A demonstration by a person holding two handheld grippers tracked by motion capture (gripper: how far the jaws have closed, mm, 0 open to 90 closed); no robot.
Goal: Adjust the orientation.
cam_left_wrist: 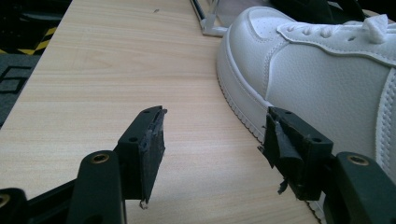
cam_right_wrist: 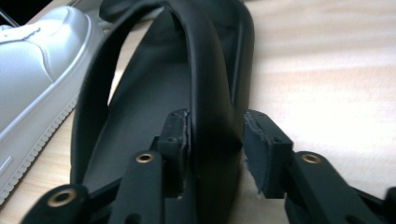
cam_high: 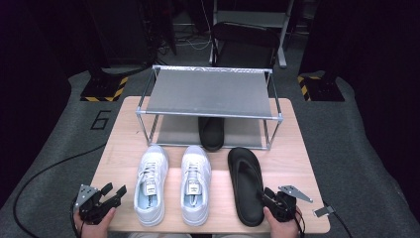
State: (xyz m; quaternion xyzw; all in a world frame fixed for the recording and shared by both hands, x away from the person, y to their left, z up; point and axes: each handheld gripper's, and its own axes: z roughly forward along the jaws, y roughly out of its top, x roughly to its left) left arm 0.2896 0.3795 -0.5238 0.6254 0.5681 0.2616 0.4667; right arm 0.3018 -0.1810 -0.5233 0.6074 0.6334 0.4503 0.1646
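Fingers (cam_right_wrist: 177,140) of right gripper (cam_right_wrist: 215,149) straddle the black sandal (cam_high: 246,186) strap at lower right of desk (cam_high: 119,153), not quite clamped. Left gripper (cam_left_wrist: 210,149) spread wide, empty, beside white sneaker (cam_left_wrist: 327,79). One sandal's under the rack (cam_high: 208,94); three shoes left.

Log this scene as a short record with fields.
table: light wood
rack: metal frame, grey shelf, at the far side of the table
sneakers: white pair, side by side, toes toward the rack
near sandal: black, right of the sneakers
far sandal: black, under the rack's shelf
left gripper: open, beside the left sneaker
right gripper: jaws around the near sandal's strap, small gap at one pad
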